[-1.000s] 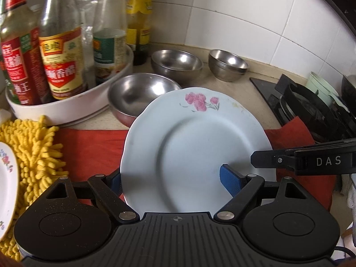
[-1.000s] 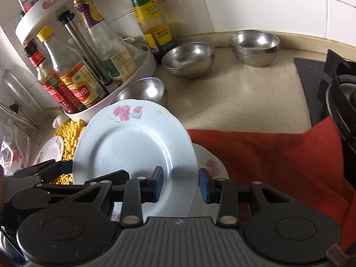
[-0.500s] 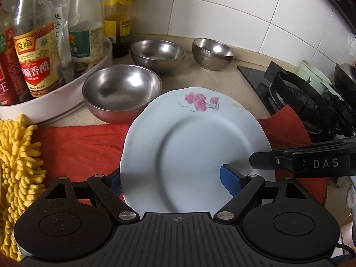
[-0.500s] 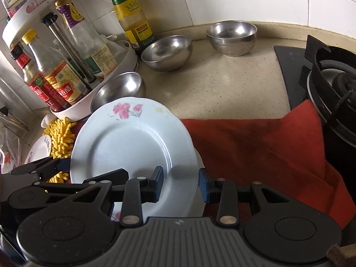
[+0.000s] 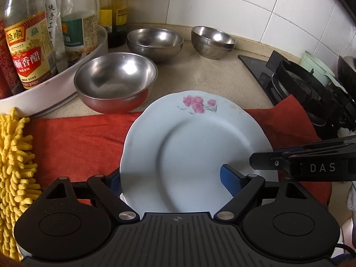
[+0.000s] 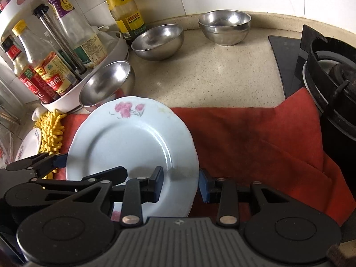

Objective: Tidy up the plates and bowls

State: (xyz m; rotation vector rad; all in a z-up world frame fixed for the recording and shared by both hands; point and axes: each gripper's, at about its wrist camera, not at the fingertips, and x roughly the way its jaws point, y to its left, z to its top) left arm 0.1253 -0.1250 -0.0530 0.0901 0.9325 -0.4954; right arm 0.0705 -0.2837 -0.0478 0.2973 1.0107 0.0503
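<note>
A pale blue plate with pink flowers (image 5: pixel 200 146) (image 6: pixel 133 142) hangs tilted over the red cloth (image 5: pixel 73 146) (image 6: pixel 255 146). My left gripper (image 5: pixel 172 180) (image 6: pixel 89 169) is shut on the plate's near left part, one pad under the rim and one on top. My right gripper (image 6: pixel 180 184) is shut on its right rim, and one of its fingers (image 5: pixel 289 162) shows from the right. A sliver of another flowered plate (image 6: pixel 115 215) peeks out below. Three steel bowls (image 5: pixel 115 77) (image 5: pixel 155 42) (image 5: pixel 213 40) stand on the counter behind.
A white turntable rack (image 5: pixel 51 89) of sauce bottles stands at the back left. Beside the cloth on the left lie a yellow chenille pad (image 5: pixel 13 155) and a small flowered plate (image 6: pixel 29 144). The black gas stove (image 6: pixel 329 77) borders the cloth on the right.
Both grippers kept their hold on the plate while the view swung to the right and tipped down. The bottles slid off to the left and the stove came further in.
</note>
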